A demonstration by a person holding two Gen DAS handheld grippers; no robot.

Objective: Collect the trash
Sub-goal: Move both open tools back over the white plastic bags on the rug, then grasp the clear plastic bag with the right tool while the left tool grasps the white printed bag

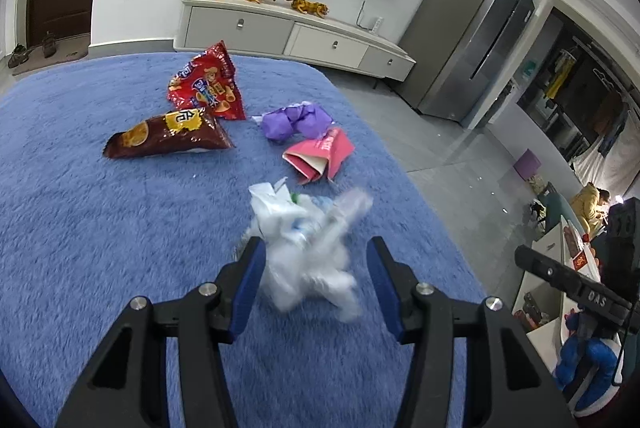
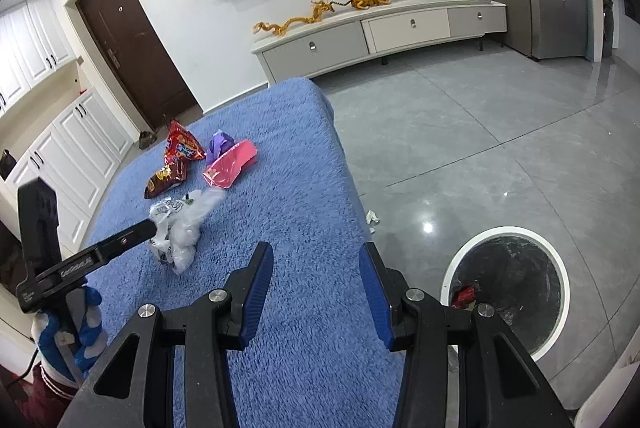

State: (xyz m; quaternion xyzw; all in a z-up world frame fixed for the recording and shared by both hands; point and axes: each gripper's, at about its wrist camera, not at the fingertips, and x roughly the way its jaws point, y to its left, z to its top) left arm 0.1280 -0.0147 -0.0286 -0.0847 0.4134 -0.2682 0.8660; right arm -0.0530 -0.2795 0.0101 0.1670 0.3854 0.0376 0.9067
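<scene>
On the blue rug (image 1: 100,228), the crumpled white plastic bag (image 1: 308,248) sits between my left gripper (image 1: 316,280) pads, untouched (blurry, though). Closing early could shove it away. My right gripper (image 2: 316,292) hangs open, empty, beside the bin (image 2: 508,236).

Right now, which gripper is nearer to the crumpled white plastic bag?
Left. The left gripper has the white plastic bag between its open fingers. The right gripper is empty over bare blue blanket, beside the bag.

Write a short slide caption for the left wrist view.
Open left tongs straddle a crumpled white plastic bag on the blue rug.
</scene>
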